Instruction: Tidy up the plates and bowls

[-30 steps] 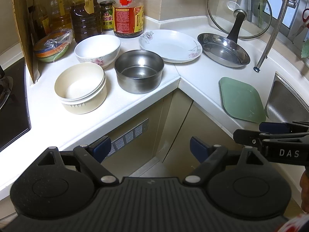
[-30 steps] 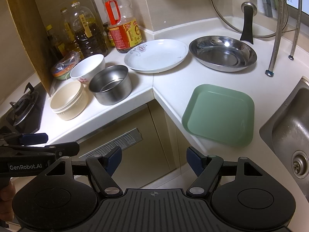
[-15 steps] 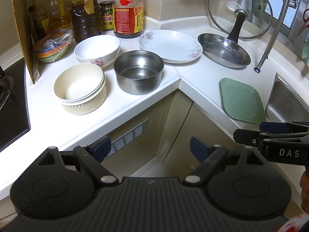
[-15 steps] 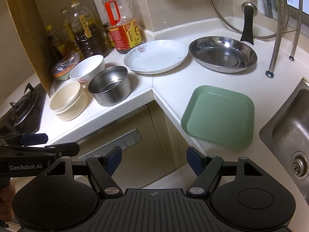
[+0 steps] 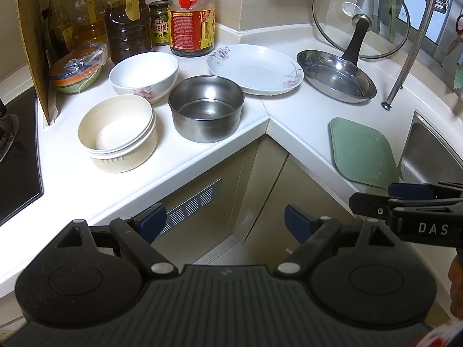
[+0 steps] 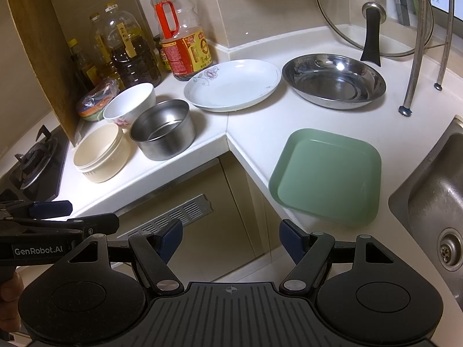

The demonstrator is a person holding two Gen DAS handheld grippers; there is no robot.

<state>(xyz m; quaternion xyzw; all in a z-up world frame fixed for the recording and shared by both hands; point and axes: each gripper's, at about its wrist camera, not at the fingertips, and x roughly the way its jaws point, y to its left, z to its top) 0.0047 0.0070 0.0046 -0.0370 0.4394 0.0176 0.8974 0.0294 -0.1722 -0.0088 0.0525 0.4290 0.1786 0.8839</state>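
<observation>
On the white corner counter stand a cream bowl (image 5: 117, 133), a white flowered bowl (image 5: 143, 75) and a steel bowl (image 5: 206, 107). Behind them lie a white flowered plate (image 5: 254, 68) and a shallow steel dish (image 5: 335, 75); a green square plate (image 5: 361, 151) sits near the sink. My left gripper (image 5: 224, 221) hangs open and empty in front of the counter edge, below the steel bowl. My right gripper (image 6: 231, 240) is also open and empty, just short of the green square plate (image 6: 325, 176). Each gripper shows at the side of the other's view.
Oil and sauce bottles (image 5: 191, 14) line the back wall beside a wrapped colourful bowl (image 5: 76, 70). A glass lid (image 5: 361, 14) leans at the back right. A sink (image 6: 434, 202) lies right, a gas stove (image 6: 34, 159) left, cabinet doors (image 5: 202, 196) below.
Both views have crept slightly closer to the counter. No dish has moved and both grippers stay open.
</observation>
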